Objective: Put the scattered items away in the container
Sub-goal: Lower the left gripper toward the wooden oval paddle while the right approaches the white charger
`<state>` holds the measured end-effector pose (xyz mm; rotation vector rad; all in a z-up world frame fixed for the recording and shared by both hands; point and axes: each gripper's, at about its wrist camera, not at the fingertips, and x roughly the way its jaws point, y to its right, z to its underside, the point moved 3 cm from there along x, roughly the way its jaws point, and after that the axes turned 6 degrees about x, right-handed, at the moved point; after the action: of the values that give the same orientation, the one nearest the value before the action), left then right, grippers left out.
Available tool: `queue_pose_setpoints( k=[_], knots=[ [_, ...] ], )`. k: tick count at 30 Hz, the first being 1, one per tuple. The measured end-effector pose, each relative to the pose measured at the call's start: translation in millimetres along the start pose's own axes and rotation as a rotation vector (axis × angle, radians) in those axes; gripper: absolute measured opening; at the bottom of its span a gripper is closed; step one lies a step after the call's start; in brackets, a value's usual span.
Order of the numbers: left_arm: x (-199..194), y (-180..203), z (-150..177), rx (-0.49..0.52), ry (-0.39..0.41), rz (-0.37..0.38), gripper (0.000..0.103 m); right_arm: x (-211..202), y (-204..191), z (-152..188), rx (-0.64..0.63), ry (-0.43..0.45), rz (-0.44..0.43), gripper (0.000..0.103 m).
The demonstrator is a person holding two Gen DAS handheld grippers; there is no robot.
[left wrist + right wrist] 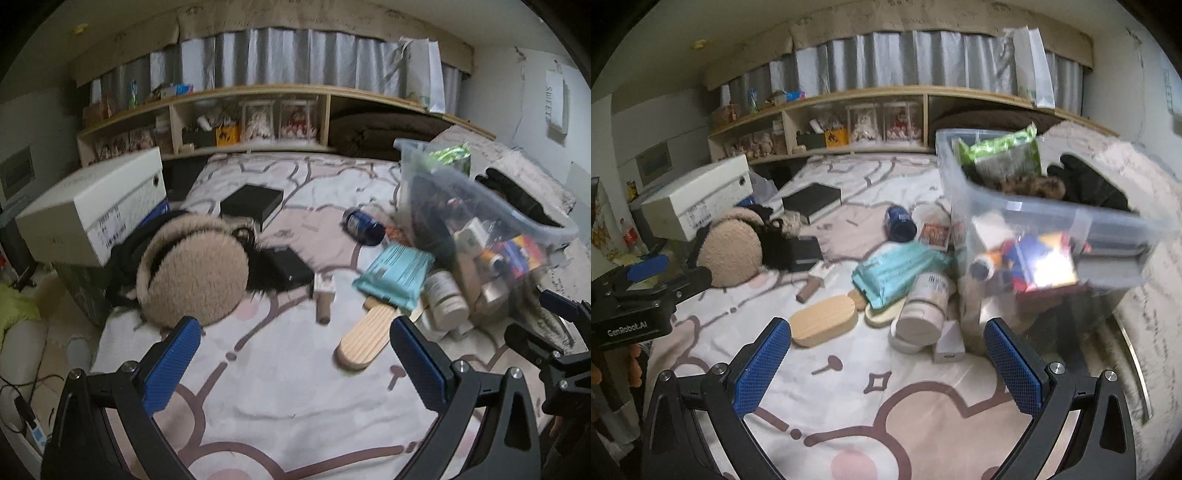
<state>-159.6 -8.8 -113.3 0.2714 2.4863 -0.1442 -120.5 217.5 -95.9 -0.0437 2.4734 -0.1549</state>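
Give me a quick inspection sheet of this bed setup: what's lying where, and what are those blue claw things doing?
Surface: bedsheet with a brown cartoon print, rumpled.
Job's things: clear plastic bin, already part full; beside it a teal packet, a white bottle on its side, a wooden paddle, a blue can tipped over.
Clutter: fluffy earmuffs, a black box, a white shoebox at the bed's edge.
Grippers: left gripper and right gripper both open, holding nothing.
Cables: cords on the floor left of the bed.
Surroundings: wooden shelf under grey curtains.
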Motion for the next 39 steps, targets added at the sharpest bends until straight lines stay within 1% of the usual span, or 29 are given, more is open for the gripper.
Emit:
queue_pose_setpoints(
  k=[5,9,12,15,19,20,21,23,26,31,35,39],
  knots=[
    [16,3,13,0.027,-0.044,0.011,0.103,22,7,14,0.081,-0.089,-0.019,0.103],
    [27,8,19,0.003,-0.094,0.080,0.103,34,16,21,0.131,-0.101,-0.001,0.103],
    [36,18,21,0.026,-0.112,0.100,0.103,42,25,25,0.186,-0.107,0.015,0.103],
    [45,28,21,0.048,-0.116,0.120,0.103,48,35,29,0.237,-0.096,0.038,0.103],
    [60,37,21,0.061,-0.115,0.145,0.101,53,46,29,0.281,-0.052,0.067,0.103],
    [64,37,21,0.055,-0.120,0.148,0.100,54,50,29,0.293,-0.044,0.067,0.103],
    [67,37,22,0.048,-0.128,0.150,0.096,55,53,28,0.308,-0.033,0.062,0.103],
    [72,35,24,0.040,-0.143,0.145,0.095,56,60,26,0.332,-0.009,0.050,0.103],
    [76,30,27,0.020,-0.159,0.134,0.094,62,66,27,0.340,-0.009,0.051,0.103],
    [78,18,26,-0.029,-0.162,0.134,0.094,73,67,27,0.351,-0.022,-0.010,0.103],
    [77,15,26,-0.035,-0.155,0.138,0.094,78,65,29,0.323,-0.033,-0.029,0.103],
    [77,17,25,-0.029,-0.152,0.147,0.094,88,64,30,0.310,-0.052,-0.027,0.103]
  ],
)
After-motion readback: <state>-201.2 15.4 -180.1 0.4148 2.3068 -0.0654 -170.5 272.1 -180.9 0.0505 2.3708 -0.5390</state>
